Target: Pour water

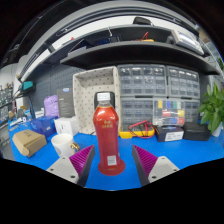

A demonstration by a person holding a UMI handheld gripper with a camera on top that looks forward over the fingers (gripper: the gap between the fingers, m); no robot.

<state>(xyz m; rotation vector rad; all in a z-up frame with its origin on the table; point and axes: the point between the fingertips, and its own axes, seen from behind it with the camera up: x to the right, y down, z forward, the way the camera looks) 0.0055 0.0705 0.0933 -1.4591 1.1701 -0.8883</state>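
Tongs spread wide, pink pads flanking red bottle, gap showing either side, not pinching. Bottle standing upright on blue table between fingers, long axis vertical, red cap pointing up. White cups sitting beside it; green plant sitting well apart on other side.
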